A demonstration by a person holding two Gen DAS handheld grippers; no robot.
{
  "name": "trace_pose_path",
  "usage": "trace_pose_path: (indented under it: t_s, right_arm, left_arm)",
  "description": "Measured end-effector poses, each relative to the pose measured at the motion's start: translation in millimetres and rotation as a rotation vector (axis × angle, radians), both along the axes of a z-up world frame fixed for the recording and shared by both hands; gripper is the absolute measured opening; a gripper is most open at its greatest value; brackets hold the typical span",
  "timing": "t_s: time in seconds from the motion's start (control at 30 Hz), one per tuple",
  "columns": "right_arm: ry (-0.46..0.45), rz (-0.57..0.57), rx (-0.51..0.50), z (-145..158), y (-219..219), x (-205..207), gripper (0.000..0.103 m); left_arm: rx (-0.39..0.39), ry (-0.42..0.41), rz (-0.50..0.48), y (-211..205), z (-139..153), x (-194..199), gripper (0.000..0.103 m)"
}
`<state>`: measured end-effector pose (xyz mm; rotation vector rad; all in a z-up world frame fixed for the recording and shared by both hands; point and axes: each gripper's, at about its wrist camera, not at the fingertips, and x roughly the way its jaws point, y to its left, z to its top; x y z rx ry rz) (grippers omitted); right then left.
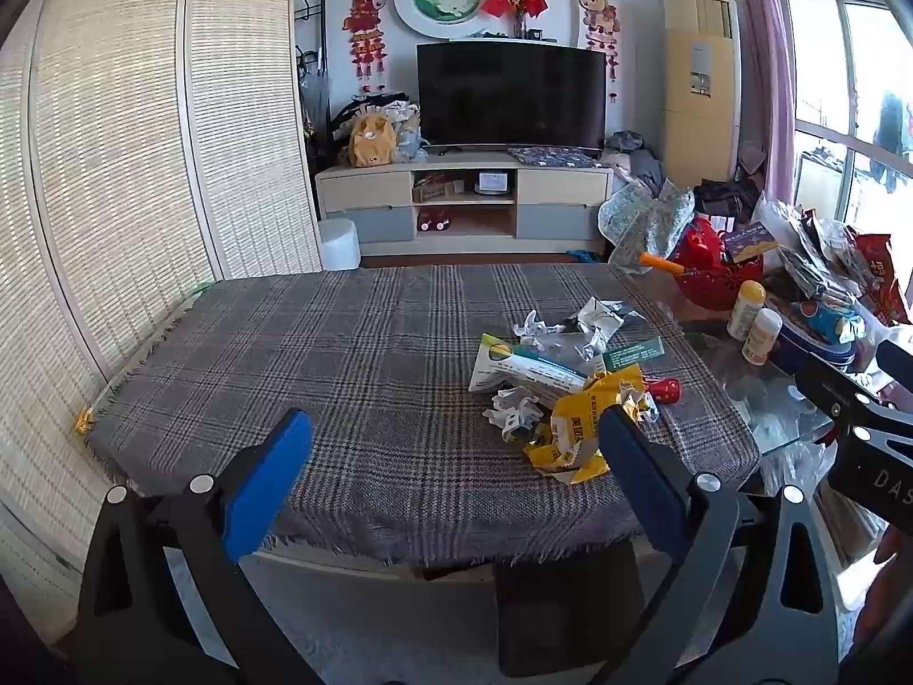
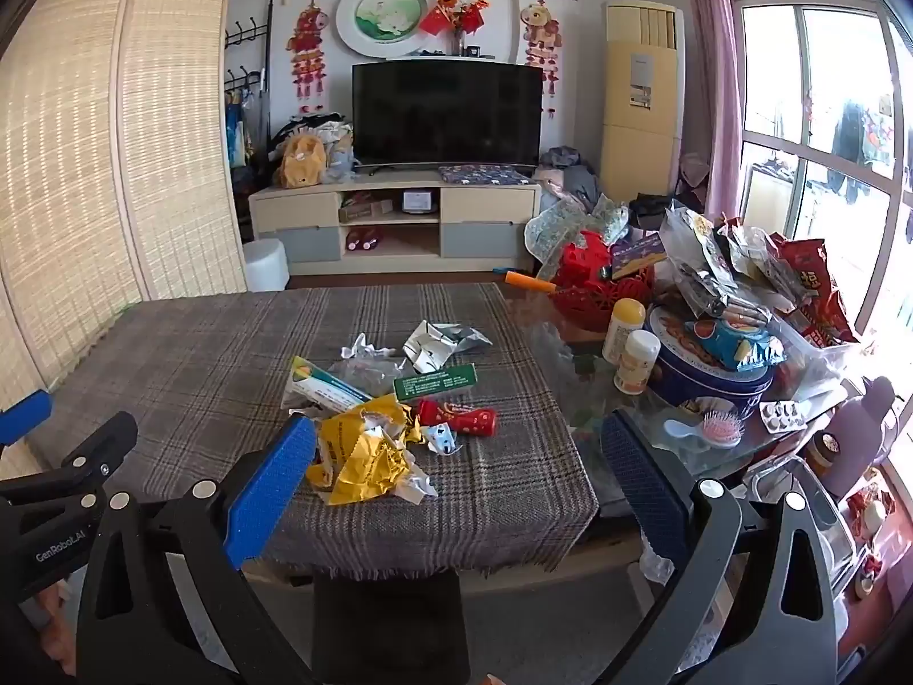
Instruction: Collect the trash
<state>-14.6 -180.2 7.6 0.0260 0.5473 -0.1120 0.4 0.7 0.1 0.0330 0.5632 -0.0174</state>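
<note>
Claws both hover off the counter's point(image 1: 285, 342) near edge, tilted down at it. Left claw point(image 1: 456, 479) has its jaws spread wide with nothing between them, and so does the right claw point(image 2: 459, 482); judged, they're staged for a first pick. Trash pile point(image 2: 388, 399) is bunched toward the counter's right edge, near half, probably heaped for collecting. Count, left to right: one long white-green packet point(image 2: 325, 391), one yellow wrapper point(image 2: 365, 451), one green box point(image 2: 436, 382), one red tube point(image 2: 456, 416), several crumpled foil and paper scraps, number unclear. Two small bottles point(image 2: 630, 351) stand just past the right edge.
</note>
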Motion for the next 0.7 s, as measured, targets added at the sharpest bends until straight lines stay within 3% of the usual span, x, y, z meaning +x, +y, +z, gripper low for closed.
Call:
trace_pose_path:
  t_s: [0.03,0.7]
  right_arm:
    - [0.012,-0.002,0.004,-0.4,-0.6,0.9,0.1]
    - [0.006,-0.002,-0.013,-4.2,2.1,2.9,0.1]
  left_arm:
    - [0.034,-0.014,0.003,-2.5,0.1,-1.0,0.095]
    - [0.0,-0.006,0.005,-2.2,2.5,-0.5,0.095]
